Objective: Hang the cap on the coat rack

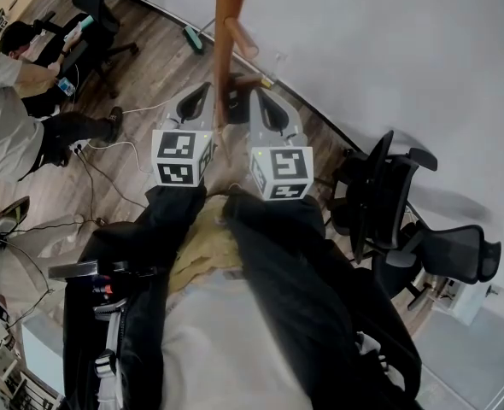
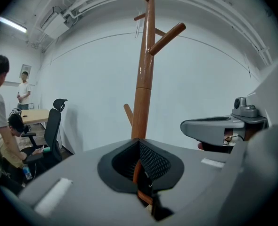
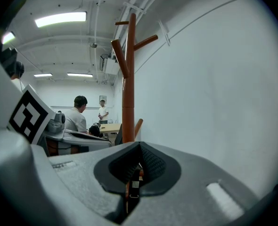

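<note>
Close under the head camera: two black sleeves (image 1: pixel 295 254) reach forward, with a patch of pale yellowish fabric (image 1: pixel 205 250) between them.
Cap: cannot be placed for sure; whether that yellowish patch is it, I cannot tell.
Left gripper (image 2: pixel 139 142): jaws together, pads meeting, only a sliver of brown showing through the slit.
Right gripper (image 3: pixel 139 146): jaws likewise closed tip to tip, clamped on nothing that can be made out.
Coat rack (image 2: pixel 143 93): a brown wooden pole, upright, just ahead of both grippers and rising between their tips in the head view; its pegs (image 2: pixel 167 37) slant upward and are bare.
Beyond, right: a black office chair (image 1: pixel 389 203) against the white wall (image 1: pixel 389 58).
Beyond, left: a seated person (image 1: pixel 13 109) on the wood floor (image 1: pixel 149 49).
</note>
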Motion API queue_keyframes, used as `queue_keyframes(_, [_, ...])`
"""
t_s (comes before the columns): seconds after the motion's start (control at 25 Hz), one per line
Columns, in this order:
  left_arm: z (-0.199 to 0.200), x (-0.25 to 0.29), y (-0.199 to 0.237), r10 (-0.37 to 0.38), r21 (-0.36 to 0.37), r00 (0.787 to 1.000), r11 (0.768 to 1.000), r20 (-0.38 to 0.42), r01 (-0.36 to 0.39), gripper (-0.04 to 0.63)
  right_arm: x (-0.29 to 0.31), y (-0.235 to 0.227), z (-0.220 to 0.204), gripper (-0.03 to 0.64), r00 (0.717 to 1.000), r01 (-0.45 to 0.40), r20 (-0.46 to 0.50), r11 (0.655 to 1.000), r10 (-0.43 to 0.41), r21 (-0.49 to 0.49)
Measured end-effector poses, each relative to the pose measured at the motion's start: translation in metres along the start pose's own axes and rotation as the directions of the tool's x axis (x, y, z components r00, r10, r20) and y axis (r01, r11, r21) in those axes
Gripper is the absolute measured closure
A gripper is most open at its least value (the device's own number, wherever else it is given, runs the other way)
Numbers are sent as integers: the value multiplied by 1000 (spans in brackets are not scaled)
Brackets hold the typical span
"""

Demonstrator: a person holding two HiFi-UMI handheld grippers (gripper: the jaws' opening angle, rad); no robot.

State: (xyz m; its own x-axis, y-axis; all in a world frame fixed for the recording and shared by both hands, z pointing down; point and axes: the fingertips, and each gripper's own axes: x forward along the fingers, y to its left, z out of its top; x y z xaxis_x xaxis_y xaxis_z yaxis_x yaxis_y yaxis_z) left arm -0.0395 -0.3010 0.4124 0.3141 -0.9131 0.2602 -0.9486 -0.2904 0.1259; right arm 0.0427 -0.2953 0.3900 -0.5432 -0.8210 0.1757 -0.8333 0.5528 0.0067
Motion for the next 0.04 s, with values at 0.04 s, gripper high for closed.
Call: queue_keyframes(0.04, [0, 0, 0, -1, 1, 1000, 1000, 0, 1, 594, 0, 0, 0, 620, 1000, 1, 0, 1000, -1, 0])
